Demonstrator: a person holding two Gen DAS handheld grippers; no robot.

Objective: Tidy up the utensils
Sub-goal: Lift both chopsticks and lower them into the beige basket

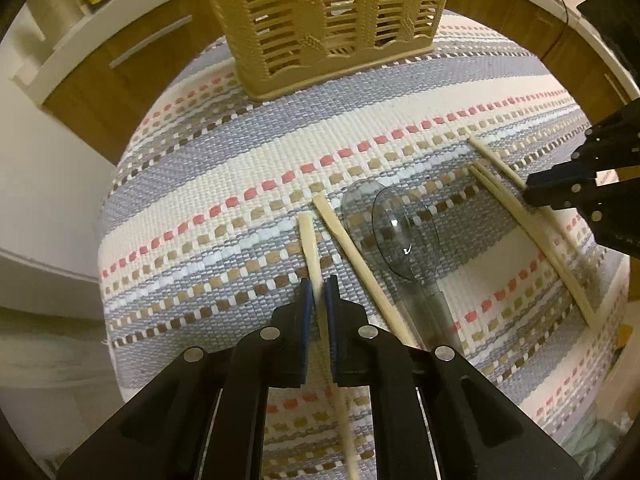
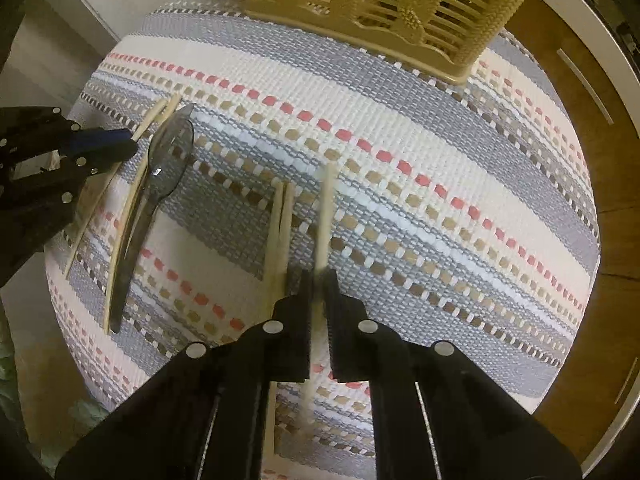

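Standing at the far edge of the striped woven mat (image 1: 224, 168), the tan slatted utensil basket (image 1: 320, 20) shows nothing clearly through its slats. The left gripper (image 1: 319, 292) pinches one chopstick (image 1: 310, 248); the right gripper (image 2: 319, 284) pinches another (image 2: 326, 208). Between them lie a clear plastic spoon (image 1: 404, 236) and more chopsticks (image 1: 532, 232).

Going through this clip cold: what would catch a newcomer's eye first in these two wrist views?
Each gripper is shut on a pale chopstick: the left gripper on one chopstick, the right gripper on another, both low over the striped woven mat. A tan slatted utensil basket stands at the mat's far edge. A clear plastic spoon lies on the mat between loose chopsticks.
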